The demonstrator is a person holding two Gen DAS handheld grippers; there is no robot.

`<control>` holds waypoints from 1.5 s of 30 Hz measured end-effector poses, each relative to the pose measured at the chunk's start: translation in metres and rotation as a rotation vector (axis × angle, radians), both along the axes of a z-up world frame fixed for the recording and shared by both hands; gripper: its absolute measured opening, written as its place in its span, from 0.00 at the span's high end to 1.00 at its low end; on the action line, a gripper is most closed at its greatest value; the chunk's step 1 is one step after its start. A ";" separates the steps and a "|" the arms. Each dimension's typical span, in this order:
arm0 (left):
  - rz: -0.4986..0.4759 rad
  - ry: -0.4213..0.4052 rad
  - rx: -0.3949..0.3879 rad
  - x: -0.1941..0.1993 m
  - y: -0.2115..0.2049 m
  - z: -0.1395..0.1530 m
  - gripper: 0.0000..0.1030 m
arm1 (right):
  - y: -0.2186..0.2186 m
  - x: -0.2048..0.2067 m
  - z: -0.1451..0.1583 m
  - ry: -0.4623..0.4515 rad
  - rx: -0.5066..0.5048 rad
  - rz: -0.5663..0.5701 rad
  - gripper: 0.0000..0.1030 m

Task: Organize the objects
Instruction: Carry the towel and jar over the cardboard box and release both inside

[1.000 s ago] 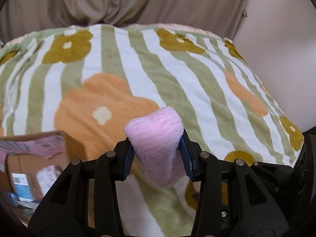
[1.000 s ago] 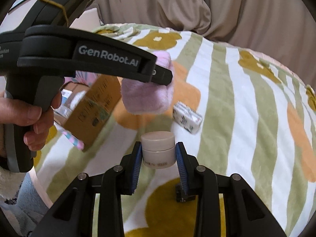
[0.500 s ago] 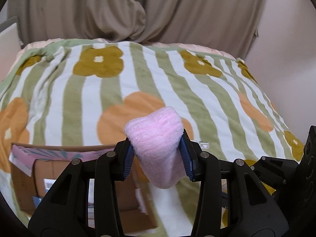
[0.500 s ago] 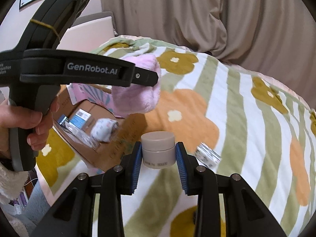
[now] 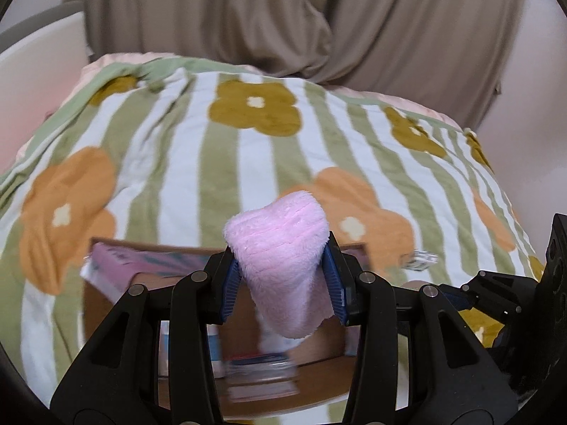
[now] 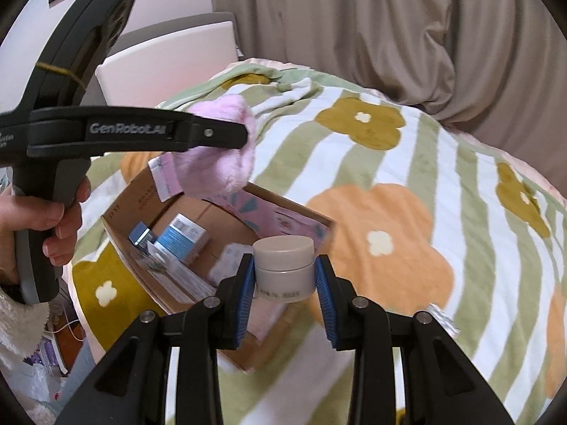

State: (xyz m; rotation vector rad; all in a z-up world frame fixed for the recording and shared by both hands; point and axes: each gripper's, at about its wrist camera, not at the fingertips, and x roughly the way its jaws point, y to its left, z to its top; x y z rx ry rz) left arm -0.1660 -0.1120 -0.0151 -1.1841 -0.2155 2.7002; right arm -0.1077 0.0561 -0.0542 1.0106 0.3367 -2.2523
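Note:
My left gripper [image 5: 281, 285] is shut on a fluffy pink cloth [image 5: 280, 248] and holds it in the air above an open cardboard box [image 5: 319, 372]. From the right wrist view the pink cloth [image 6: 219, 163] hangs over the box's far corner. My right gripper [image 6: 285, 294] is shut on a small white cream jar [image 6: 285, 265], held above the near right edge of the cardboard box [image 6: 149, 283]. The box holds blue cartons [image 6: 180, 235], a pink packet and other small items.
The box lies on a bed with a green-striped flower blanket [image 6: 425, 184]. A small patterned packet [image 6: 441, 318] lies on the blanket right of the box; it also shows in the left wrist view [image 5: 421, 258]. A beige curtain [image 5: 283, 17] hangs behind.
Both grippers have moved left over the bed with their loads. The cardboard box has come under them; the patterned packet now lies to the right.

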 end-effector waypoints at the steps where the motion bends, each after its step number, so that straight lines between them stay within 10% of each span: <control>1: 0.010 -0.004 0.001 0.001 -0.010 -0.003 0.62 | -0.006 -0.001 -0.002 -0.004 0.001 0.005 0.69; 20: 0.115 -0.142 0.024 0.013 -0.124 -0.097 0.62 | -0.120 -0.015 -0.073 -0.156 0.001 0.075 0.69; 34: 0.105 -0.126 -0.060 0.010 -0.115 -0.096 0.62 | -0.122 -0.019 -0.077 -0.167 0.011 0.033 0.69; 36: 0.100 -0.139 -0.046 0.009 -0.115 -0.096 0.55 | -0.122 -0.019 -0.079 -0.178 0.009 0.027 0.69; 39: 0.114 -0.153 -0.071 0.007 -0.114 -0.096 0.02 | -0.120 -0.019 -0.082 -0.191 0.024 0.020 0.59; 41: 0.106 -0.138 -0.076 0.008 -0.113 -0.093 0.00 | -0.117 -0.018 -0.081 -0.184 0.037 0.006 0.28; 45: 0.087 -0.127 -0.073 0.013 -0.111 -0.090 0.00 | -0.109 -0.012 -0.075 -0.150 0.030 -0.002 0.23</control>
